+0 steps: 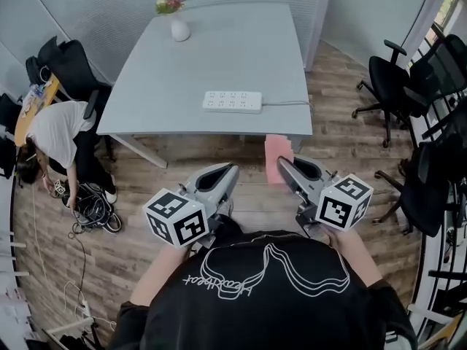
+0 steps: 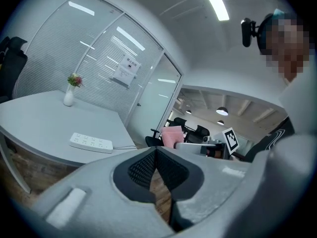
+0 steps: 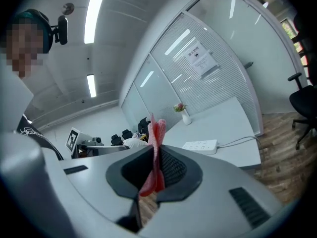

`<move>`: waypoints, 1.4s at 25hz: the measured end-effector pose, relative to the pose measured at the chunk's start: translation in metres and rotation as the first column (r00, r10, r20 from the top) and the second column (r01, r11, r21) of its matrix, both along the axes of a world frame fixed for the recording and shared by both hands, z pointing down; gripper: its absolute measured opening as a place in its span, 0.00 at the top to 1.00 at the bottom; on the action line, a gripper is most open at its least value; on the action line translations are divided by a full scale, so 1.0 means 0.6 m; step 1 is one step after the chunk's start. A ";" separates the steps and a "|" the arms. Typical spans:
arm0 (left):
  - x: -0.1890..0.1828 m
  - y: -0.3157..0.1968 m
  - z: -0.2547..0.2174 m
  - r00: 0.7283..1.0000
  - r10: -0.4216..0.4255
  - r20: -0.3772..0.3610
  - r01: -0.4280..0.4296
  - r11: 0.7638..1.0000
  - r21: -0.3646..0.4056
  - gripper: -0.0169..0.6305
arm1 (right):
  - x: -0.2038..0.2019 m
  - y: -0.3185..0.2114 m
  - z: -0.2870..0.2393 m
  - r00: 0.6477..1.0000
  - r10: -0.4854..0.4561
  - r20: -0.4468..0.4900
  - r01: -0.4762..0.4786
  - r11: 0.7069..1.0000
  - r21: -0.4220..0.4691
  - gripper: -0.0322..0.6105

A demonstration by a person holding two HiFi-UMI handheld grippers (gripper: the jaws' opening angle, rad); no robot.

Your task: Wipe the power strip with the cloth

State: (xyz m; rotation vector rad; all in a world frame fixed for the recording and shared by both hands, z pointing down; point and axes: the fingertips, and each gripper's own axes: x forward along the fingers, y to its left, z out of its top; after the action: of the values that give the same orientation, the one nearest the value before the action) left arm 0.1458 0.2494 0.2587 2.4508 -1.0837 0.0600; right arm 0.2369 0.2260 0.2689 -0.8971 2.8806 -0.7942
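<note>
Pink cloth [image 1: 277, 157] hangs pinched in the right gripper [image 1: 283, 165]. In the right gripper view the two ribbed pads are pressed onto the folded fabric [image 3: 156, 133], which sticks up above the tips and trails out below them. The left gripper [image 1: 232, 169] holds nothing. Its own view shows the jaws of that tool [image 2: 156, 149] meeting at the tips, with only a sliver of wood floor [image 1: 146, 224] visible behind them.

Both tools are held over the floor, short of the near edge of the pale grey table [image 1: 219, 53]. The white power strip [image 1: 232, 101] lies flat near that edge, with its cable [image 1: 286, 103] running off to the right. It is well apart from both grippers and from the cloth. The strip also shows in the left gripper view [image 2: 90, 143] and the right gripper view [image 3: 200, 146]. A small white vase [image 1: 179, 28] of flowers stands at the far end of the table.

A printed sheet [image 3: 198, 59] is stuck to the glass wall behind, but its writing is too small to read. The holder's black shirt [image 1: 263, 297] carries a white looping script (upside down from here, and not legible with any certainty). Another person [image 1: 58, 131] bends low at the left, and black office chairs [image 1: 390, 86] stand at the right.
</note>
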 end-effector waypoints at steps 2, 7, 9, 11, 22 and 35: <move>-0.047 -0.041 -0.005 1.000 0.007 -0.002 -0.007 1.000 -0.006 0.95 | -0.047 -0.042 -0.005 1.000 0.014 0.005 -0.014 1.000 -0.014 0.90; -0.150 -0.154 -0.007 0.999 0.045 -0.007 -0.045 0.998 -0.032 0.95 | -0.144 -0.150 -0.013 0.998 0.058 0.011 -0.058 0.997 -0.047 0.90; -0.180 -0.197 -0.004 0.998 0.066 -0.004 -0.066 0.997 -0.046 0.95 | -0.172 -0.191 -0.013 0.997 0.082 0.009 -0.081 0.995 -0.060 0.90; -0.206 -0.232 0.000 0.996 0.088 -0.003 -0.088 0.994 -0.060 0.95 | -0.195 -0.224 -0.010 0.995 0.104 0.002 -0.103 0.992 -0.078 0.90; -0.323 -0.391 0.046 0.985 0.168 -0.027 -0.170 0.977 -0.129 0.95 | -0.321 -0.375 0.023 0.986 0.156 -0.050 -0.161 0.979 -0.124 0.90; -0.384 -0.498 0.144 0.981 0.184 -0.061 -0.193 0.952 -0.239 0.95 | -0.405 -0.465 0.126 0.977 0.153 -0.147 -0.182 0.962 -0.205 0.90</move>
State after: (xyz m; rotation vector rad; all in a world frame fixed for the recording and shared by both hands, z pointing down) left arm -0.0845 -0.0496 0.3452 2.3139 -0.7723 0.1949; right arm -0.0060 -0.0531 0.3444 -1.2413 2.8116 -1.0870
